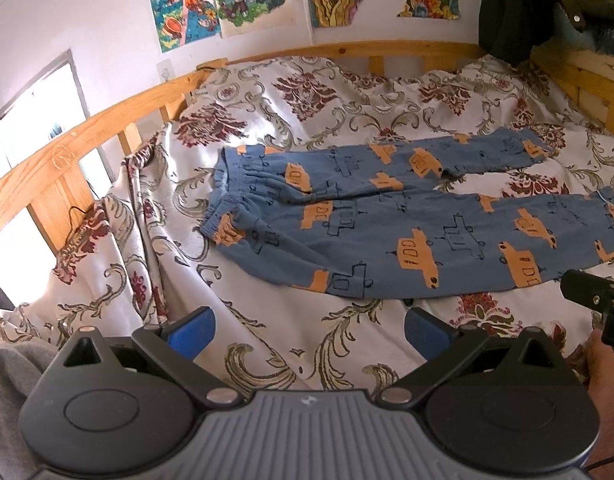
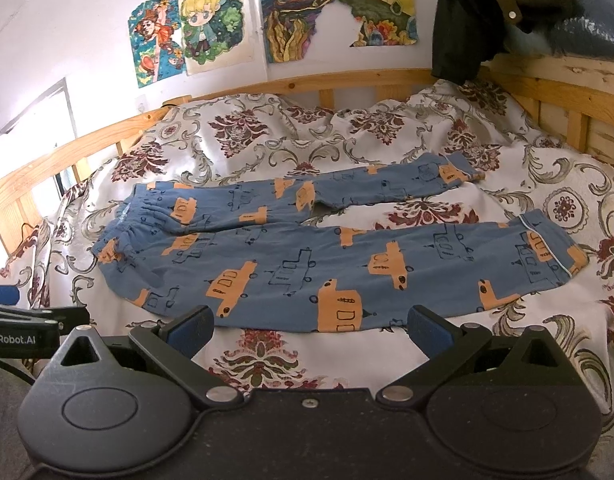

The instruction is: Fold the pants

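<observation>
- While the pants (image 2: 331, 256) lie unfolded across the patterned bedspread (image 2: 387, 136), waistband to your left, both legs run right, slightly apart.
- Your right gripper (image 2: 309, 326) hovers at their near edge, jaws wide, empty.
- Your left gripper (image 1: 309, 326) sits near the waistband end, also spread, holding nothing.
</observation>
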Demonstrator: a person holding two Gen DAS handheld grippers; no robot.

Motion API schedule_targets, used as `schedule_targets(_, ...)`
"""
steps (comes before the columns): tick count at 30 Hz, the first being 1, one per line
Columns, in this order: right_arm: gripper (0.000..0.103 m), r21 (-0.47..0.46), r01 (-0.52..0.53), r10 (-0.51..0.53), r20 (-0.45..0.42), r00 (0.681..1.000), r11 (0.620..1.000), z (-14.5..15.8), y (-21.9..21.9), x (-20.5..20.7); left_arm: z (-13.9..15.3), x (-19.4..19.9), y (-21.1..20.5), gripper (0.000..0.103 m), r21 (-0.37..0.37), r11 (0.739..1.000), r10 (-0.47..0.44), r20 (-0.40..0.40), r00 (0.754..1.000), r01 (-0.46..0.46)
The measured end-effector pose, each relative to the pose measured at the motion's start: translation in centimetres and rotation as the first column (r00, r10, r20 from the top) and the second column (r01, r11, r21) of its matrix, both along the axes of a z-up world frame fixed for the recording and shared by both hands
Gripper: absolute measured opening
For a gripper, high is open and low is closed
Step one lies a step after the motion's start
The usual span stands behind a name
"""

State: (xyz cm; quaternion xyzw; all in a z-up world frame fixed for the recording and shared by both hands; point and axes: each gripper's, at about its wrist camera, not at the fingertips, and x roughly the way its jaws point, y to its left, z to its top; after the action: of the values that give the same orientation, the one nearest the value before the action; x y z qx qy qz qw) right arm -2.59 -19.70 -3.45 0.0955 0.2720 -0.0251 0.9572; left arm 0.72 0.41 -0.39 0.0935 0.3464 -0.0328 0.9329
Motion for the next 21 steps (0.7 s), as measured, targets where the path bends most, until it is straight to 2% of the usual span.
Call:
schedule_targets(4,0.102,0.030,0.030,-0.030,-0.013,0.999,0.999,0.1,-0.8,0.2,0.8,1.1,0.0,0.103,-0.026,1.000,-0.013,-0.079,0.997,0.011)
schedule_targets(10,0.103,0.092,0.057,-0.054,-0.041,0.998,0.994,1.1,-2.5,1.5,2.2,4.5,0.5,0.103,-0.113,0.993,-0.054,-0.146,0.988,0.038)
schedule_targets(15,0.103,0.043,0.001,0.002,-0.078,0.997,0.999,1.4,-3.5,3.9,2.8,9.9,0.2,0.103,-0.099,0.994,-0.051,-0.169,0.984,0.034)
schedule_targets(21,0.103,-0.038,-0.063,0.061,-0.045,0.997,0.997,2.4,-6.2,9.7,3.1,18.2,-0.6,0.103,-0.153,0.988,-0.031,-0.151,0.988,0.008)
